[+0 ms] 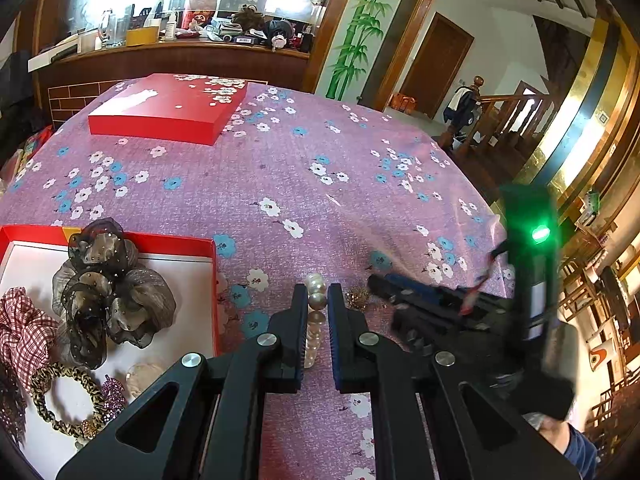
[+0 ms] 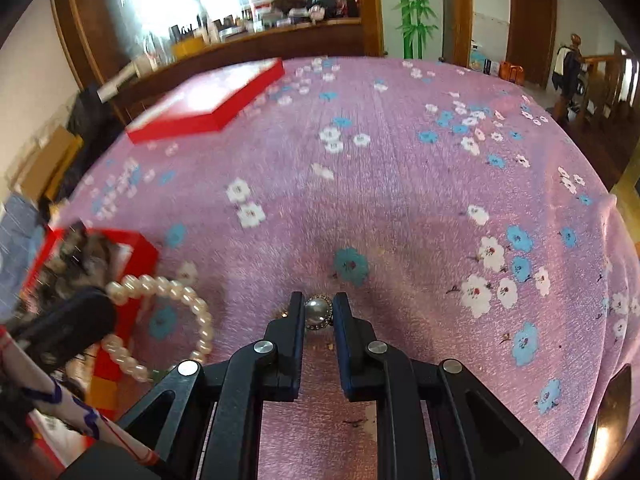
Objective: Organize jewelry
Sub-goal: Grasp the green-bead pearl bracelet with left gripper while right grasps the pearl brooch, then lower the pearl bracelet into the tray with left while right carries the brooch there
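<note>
Left tool (image 1: 317, 312) pinches the pearl bracelet (image 2: 160, 320) above the tabletop (image 1: 280, 184) beside the red box (image 1: 176, 242), right tool (image 2: 319, 312) nips the pearl brooch (image 2: 319, 313) — a shallow bite, so either could slip and drop.

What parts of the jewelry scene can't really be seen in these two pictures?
- Pearl bracelet: left wrist view, mostly hidden between the left gripper fingers.
- Pearl brooch: right wrist view, sides covered by the right gripper fingers; a blurred gold speck in the left view.
- Open red box: right wrist view, blurred, contents unreadable.
- Hair accessories in the box: left wrist view, cut off by the frame edge.
</note>
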A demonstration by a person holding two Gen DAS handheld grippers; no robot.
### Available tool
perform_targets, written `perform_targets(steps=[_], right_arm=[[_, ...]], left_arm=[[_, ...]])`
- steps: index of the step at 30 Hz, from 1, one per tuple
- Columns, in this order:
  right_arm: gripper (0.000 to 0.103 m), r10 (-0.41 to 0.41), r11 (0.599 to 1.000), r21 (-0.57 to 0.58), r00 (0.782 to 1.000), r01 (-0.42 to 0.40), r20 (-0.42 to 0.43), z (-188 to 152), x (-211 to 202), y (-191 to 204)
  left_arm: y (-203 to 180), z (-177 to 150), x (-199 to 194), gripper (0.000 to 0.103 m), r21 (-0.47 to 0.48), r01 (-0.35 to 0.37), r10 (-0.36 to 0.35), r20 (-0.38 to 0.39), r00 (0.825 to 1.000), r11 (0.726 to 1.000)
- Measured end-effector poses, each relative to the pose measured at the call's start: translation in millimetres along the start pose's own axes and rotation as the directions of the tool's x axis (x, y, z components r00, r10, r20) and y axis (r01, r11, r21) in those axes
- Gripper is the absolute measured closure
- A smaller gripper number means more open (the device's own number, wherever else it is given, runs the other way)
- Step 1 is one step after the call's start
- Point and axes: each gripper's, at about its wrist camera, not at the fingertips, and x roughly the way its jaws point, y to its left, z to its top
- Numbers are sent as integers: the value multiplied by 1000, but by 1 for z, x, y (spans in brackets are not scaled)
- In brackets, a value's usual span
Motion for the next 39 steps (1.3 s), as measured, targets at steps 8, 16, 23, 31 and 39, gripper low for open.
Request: perform_targets(steps=[8,16,23,31,39], right_arm=[[88,126,988,73,978,-140,165,7,-47,-12],[88,197,974,63,949,-218,245,4,-85,2],[88,278,956,16,923,-292,265,-18,-113,31],[88,383,923,-110,903,-368,195,-49,-123,97],[87,434,887,-212,897,-410,86,-82,-112,152]], left_arm=[[-3,1,-4,94,0,31,-31,6,1000,1000],[-9,5,-42,94,0,55,-55,66,996,998],[5,-6,-96,94,-6,50,-49,114,992,999],[59,-39,-150,94,-63,-22,31,142,989,998],[111,-79,-167,94,-139,-92,107,108,988,986]])
